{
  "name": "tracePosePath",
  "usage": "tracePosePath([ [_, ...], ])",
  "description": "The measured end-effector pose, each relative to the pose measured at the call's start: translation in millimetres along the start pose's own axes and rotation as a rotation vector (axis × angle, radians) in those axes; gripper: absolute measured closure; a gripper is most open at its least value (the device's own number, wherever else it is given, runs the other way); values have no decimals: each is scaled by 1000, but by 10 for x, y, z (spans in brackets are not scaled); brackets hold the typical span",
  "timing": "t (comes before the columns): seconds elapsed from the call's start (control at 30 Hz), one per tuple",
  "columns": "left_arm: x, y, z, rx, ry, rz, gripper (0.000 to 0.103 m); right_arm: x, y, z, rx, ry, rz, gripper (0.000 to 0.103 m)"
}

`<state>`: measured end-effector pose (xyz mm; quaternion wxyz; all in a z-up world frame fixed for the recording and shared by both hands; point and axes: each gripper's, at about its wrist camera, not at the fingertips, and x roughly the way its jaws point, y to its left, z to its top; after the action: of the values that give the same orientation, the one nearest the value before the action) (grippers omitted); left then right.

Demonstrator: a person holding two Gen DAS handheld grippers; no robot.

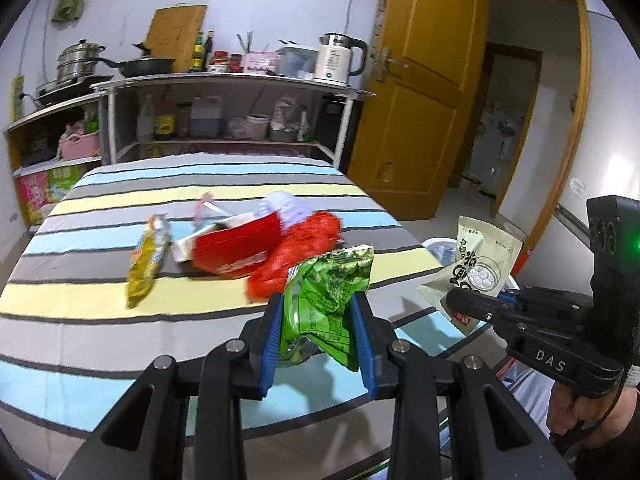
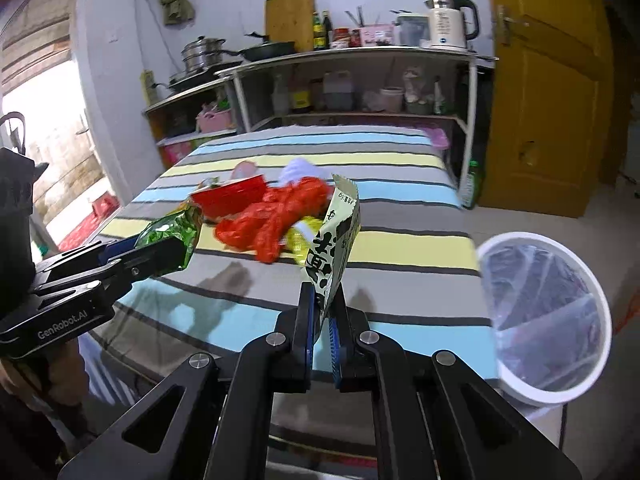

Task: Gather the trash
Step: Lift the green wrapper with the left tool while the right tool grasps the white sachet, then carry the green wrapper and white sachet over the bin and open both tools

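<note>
My left gripper (image 1: 319, 300) is shut on a green snack packet (image 1: 326, 296) and holds it above the striped table (image 1: 100, 320). My right gripper (image 2: 324, 292) is shut on a cream snack wrapper (image 2: 336, 240), also lifted. Each gripper shows in the other view: the right one (image 1: 456, 298) with the cream wrapper (image 1: 476, 268), the left one (image 2: 176, 252) with the green packet (image 2: 172, 232). On the table lie a red box (image 1: 236, 248), a red plastic bag (image 1: 300, 252), a yellow packet (image 1: 146, 260) and a pale wrapper (image 1: 286, 204).
A white bin with a clear liner (image 2: 544, 316) stands on the floor right of the table. Kitchen shelves (image 1: 224, 120) with pots, bottles and a kettle (image 1: 340, 58) stand behind the table. A yellow door (image 1: 416, 92) stands open at the right.
</note>
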<state>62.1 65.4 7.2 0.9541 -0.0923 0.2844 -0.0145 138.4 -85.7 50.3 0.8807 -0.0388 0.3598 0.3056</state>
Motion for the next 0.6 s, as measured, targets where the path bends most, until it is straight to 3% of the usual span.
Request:
tracePosePath([
  [0.6,468,-997,290,146,29,-149,68,-379,-978,-126,158,-43,-161,96],
])
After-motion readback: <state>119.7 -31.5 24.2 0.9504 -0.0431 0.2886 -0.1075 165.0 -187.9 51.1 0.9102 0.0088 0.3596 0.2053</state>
